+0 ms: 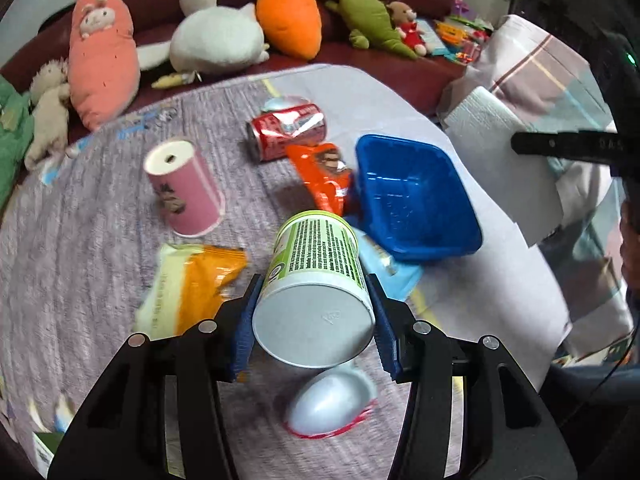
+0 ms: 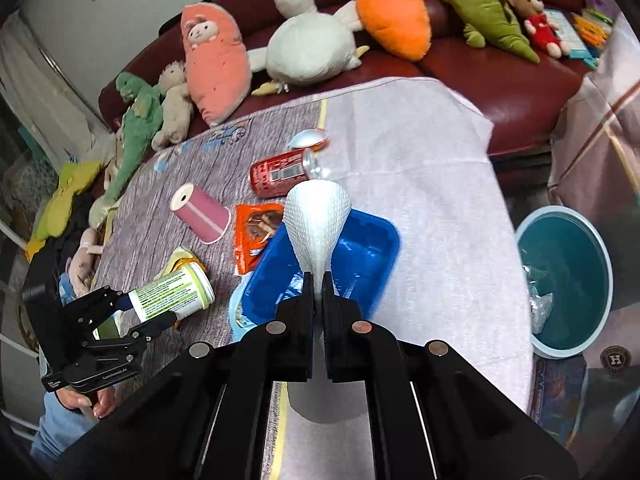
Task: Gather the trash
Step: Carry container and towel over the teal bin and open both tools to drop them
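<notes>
Both grippers (image 1: 314, 312) (image 2: 318, 280) raised, clamping cup (image 1: 316, 280) and tissue (image 2: 318, 216)

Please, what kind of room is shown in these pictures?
Probably a home living room: a dark red sofa lined with plush toys stands behind a cloth-covered table strewn with snack litter, with a teal bin beside it.

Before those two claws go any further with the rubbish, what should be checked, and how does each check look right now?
1. Left gripper clamped on the green-label cup: ok.
2. Right gripper pinching the white paper: ok.
3. Teal bin within view, open: ok.
4. Way to the bin free past the blue tray: cannot tell.
5. Cup empty: cannot tell.
6. Table cleared: not ok; red can, pink roll, orange wrapper remain.
</notes>
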